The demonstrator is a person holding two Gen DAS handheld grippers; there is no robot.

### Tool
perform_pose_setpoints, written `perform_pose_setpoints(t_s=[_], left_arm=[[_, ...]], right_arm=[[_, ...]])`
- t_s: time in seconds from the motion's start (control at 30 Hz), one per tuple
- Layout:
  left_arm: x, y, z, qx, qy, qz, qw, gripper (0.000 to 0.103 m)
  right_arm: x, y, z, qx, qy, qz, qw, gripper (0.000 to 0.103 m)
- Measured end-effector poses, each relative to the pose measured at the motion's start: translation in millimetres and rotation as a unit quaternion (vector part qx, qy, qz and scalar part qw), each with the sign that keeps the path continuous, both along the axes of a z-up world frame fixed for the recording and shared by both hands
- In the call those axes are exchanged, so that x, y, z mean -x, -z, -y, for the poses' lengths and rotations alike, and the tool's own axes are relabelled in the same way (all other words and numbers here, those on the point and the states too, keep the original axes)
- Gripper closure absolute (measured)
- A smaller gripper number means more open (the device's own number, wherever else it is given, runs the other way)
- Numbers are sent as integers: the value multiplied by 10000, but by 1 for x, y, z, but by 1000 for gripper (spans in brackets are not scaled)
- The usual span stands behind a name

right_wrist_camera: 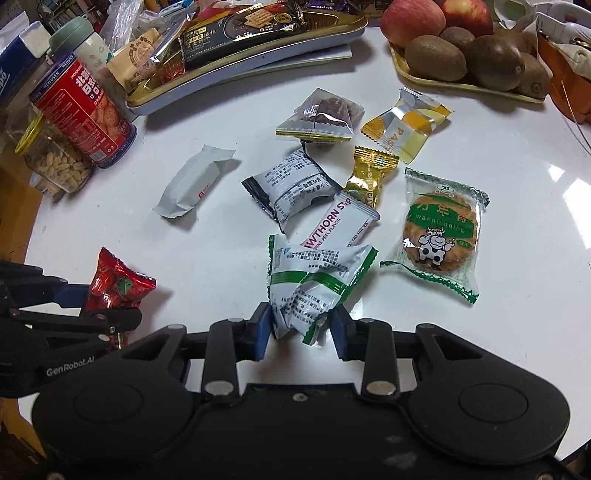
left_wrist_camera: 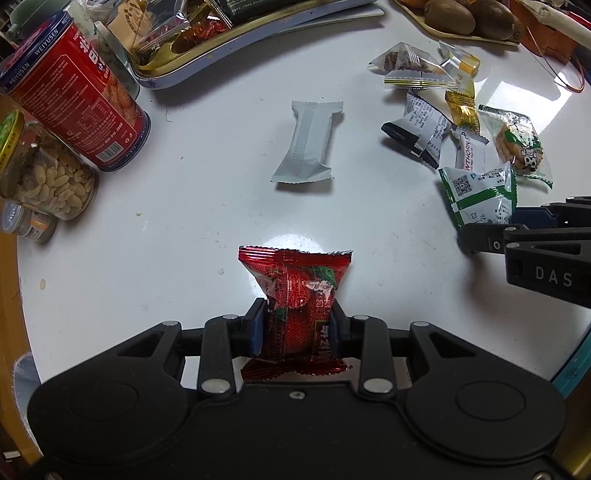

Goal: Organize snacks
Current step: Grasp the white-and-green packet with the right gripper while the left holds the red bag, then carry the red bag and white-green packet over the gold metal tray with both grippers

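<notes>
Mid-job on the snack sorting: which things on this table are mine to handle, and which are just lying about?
Job items:
- red snack packet, in left gripper
- green-and-white packet, in right gripper
- loose wrapped snacks: plain white bar, cow-print biscuit
- snack tray

Lying about:
- red biscuit tin
- peanut jar
- kiwis
- apples

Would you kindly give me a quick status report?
Left hand-held gripper shut on red packet. Right hand-held gripper shut on green-striped packet. Nothing in the way.
</notes>
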State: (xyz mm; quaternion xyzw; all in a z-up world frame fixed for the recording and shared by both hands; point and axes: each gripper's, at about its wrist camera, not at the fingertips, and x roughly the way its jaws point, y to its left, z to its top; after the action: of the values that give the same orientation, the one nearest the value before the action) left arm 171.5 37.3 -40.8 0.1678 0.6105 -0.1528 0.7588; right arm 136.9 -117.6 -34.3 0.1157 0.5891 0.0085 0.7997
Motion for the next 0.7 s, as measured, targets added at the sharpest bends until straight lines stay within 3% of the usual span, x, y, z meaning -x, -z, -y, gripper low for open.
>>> perform_pose_setpoints(t_s=[0.7], left_arm=[[1, -9, -5, 67, -184, 181, 9996, 62]], right_arm=[[8, -8, 17, -163, 221, 180, 9995, 68]])
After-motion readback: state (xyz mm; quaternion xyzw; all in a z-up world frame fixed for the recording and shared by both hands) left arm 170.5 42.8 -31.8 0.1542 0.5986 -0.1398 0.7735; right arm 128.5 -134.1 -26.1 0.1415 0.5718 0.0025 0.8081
